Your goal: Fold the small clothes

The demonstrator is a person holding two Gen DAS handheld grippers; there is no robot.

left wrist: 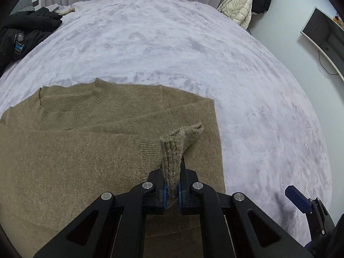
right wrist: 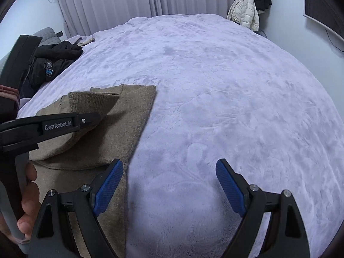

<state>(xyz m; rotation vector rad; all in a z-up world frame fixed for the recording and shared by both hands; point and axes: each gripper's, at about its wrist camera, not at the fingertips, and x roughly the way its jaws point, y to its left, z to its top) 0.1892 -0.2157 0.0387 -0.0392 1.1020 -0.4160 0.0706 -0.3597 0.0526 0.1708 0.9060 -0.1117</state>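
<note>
A tan knit sweater (left wrist: 86,150) lies flat on the lilac fleece bed cover (left wrist: 172,43), collar toward the far side. My left gripper (left wrist: 172,182) is shut on the ribbed cuff (left wrist: 172,150) of a sleeve, which stands up between its blue pads above the sweater's right part. In the right wrist view the sweater (right wrist: 120,129) fills the left side, and the left gripper (right wrist: 64,124) hovers over it with a hand (right wrist: 28,193) on its handle. My right gripper (right wrist: 169,182) is open and holds nothing; its left pad (right wrist: 108,185) is over the sweater's right edge, the other over bare cover.
A black jacket (left wrist: 25,30) lies at the bed's far left corner. A cream puffer coat (left wrist: 238,6) and a dark coat hang past the far right corner. A dark screen (left wrist: 322,36) is on the right wall. Curtains run along the back.
</note>
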